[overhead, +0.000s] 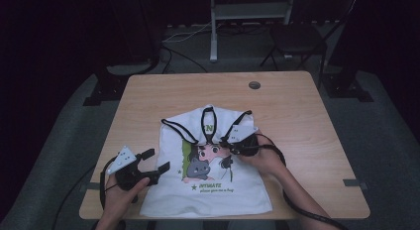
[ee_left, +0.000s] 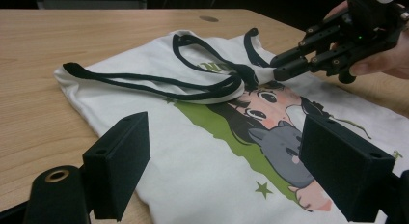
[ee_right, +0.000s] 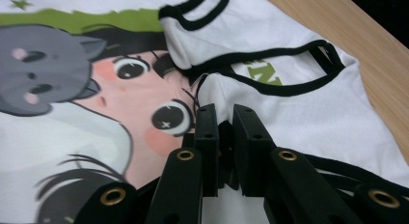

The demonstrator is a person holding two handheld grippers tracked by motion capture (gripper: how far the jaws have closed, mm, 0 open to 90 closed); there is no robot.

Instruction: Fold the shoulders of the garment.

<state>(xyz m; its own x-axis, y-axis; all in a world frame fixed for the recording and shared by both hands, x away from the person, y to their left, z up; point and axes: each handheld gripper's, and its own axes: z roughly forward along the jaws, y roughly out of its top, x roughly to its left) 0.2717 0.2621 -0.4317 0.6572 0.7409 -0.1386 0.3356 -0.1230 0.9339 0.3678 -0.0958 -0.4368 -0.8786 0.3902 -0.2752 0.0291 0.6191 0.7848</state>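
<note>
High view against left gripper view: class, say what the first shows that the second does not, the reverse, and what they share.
High view alone: the whole table, the folding chair behind it, the floor, and the left gripper with jaws open. Left gripper view alone: the right gripper from the side, its jaws shut on the shirt's fabric near the black-trimmed strap. Both: the white printed shirt and the right gripper.
</note>
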